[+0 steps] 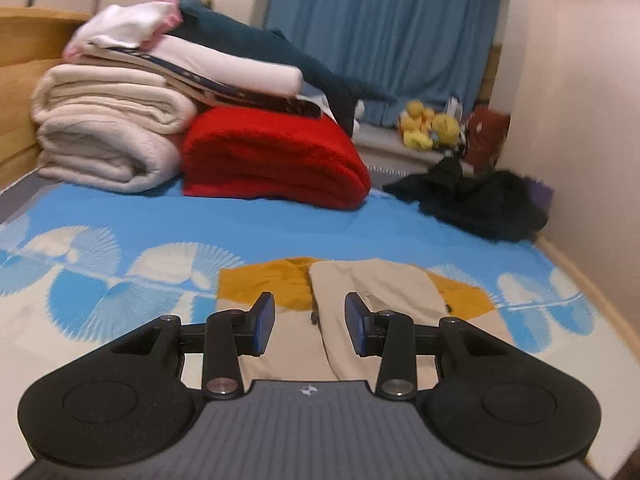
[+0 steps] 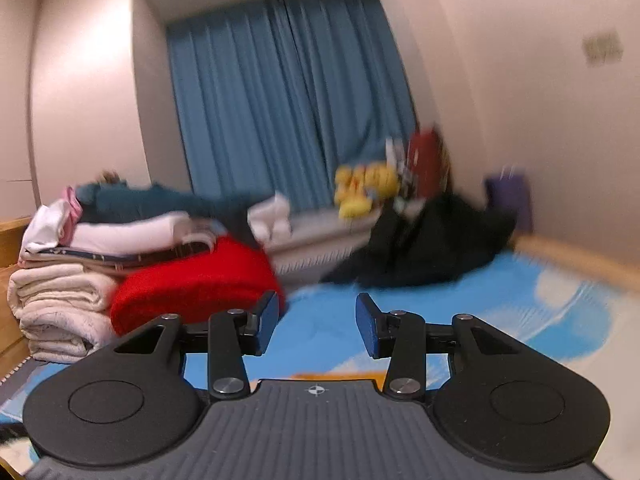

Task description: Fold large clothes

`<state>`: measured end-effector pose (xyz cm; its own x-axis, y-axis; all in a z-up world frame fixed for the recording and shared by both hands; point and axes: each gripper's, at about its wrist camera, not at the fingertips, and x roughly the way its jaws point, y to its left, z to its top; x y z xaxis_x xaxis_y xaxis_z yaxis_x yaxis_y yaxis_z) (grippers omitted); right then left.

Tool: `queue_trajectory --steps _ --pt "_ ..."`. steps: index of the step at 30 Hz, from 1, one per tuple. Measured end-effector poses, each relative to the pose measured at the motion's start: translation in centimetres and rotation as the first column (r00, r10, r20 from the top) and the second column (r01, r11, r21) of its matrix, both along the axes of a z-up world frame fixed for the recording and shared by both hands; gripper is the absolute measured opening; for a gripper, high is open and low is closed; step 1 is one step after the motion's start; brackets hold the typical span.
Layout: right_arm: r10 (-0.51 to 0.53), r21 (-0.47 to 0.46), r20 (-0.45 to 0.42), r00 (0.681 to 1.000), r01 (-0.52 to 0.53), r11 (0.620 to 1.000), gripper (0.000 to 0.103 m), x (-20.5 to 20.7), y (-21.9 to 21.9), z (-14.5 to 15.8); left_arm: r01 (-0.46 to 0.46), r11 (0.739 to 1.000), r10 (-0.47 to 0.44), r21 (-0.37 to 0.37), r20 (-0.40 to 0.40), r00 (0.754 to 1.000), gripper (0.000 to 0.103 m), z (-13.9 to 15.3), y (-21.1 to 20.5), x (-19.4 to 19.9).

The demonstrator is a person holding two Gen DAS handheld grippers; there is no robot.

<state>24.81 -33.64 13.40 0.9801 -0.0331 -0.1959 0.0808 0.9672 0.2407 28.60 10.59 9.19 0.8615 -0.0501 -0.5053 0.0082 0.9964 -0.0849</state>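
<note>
A mustard-and-beige garment lies flat and partly folded on the blue-and-white bed sheet, its beige sleeve laid over the middle. My left gripper hovers above its near part, open, with nothing between the blue pads. My right gripper is held higher and points almost level toward the curtain; it is open too and holds nothing. In the right wrist view only an orange sliver of the garment shows below the fingers. That view is blurred.
Folded bedding is stacked at the back left: a cream blanket, a red blanket, and white and teal pieces on top. A heap of black clothes lies by the right wall. Yellow plush toys sit before the blue curtain.
</note>
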Motion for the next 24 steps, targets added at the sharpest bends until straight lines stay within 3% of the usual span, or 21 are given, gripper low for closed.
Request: queue_trajectory --steps 4,7,10,12,14,16,18,20,24 --pt "-0.02 -0.074 0.039 0.999 0.023 0.997 0.045 -9.5 -2.1 2.5 -0.01 1.0 0.009 0.026 0.02 1.0 0.042 1.2 1.8 -9.6" --pt "-0.064 -0.09 0.033 0.997 0.066 0.994 0.045 -16.3 -4.3 2.4 -0.022 0.999 0.021 0.043 0.032 0.999 0.03 0.0 2.9 -15.6" --pt "-0.116 -0.074 0.007 0.993 0.117 0.99 0.044 -21.9 -5.5 0.9 -0.074 0.997 0.075 0.006 -0.014 0.997 0.019 -1.5 4.1 -19.7" --pt "-0.143 -0.072 -0.009 0.99 0.142 0.987 0.027 -24.8 -5.8 -1.2 -0.071 0.997 0.071 -0.002 -0.003 0.997 0.019 -2.0 4.3 -21.3" --pt "-0.162 -0.068 -0.05 0.986 0.158 0.985 0.022 -26.5 -5.6 -3.8 -0.074 0.997 0.074 0.026 -0.024 0.997 0.019 -2.3 4.2 -22.0" --pt "-0.171 -0.051 -0.125 0.977 0.166 0.985 0.019 -26.7 -5.6 -4.5 -0.07 0.997 0.071 0.009 -0.045 0.996 0.019 -2.4 4.5 -22.2" --pt "-0.134 -0.048 -0.083 0.988 0.13 0.99 0.019 -27.1 -5.4 -4.3 -0.083 0.996 0.081 -0.017 -0.08 0.993 0.019 -2.3 4.8 -21.8" --pt "-0.145 -0.081 -0.099 0.985 0.137 0.987 0.02 -27.0 -5.5 -5.4 -0.083 0.995 0.078 -0.054 -0.096 0.992 0.019 -2.3 5.3 -21.7" --pt "-0.17 0.022 -0.238 0.956 0.18 0.983 0.022 -24.8 -6.8 -8.9 -0.093 0.993 0.081 -0.076 -0.153 0.985 0.019 -5.9 6.2 -20.7"
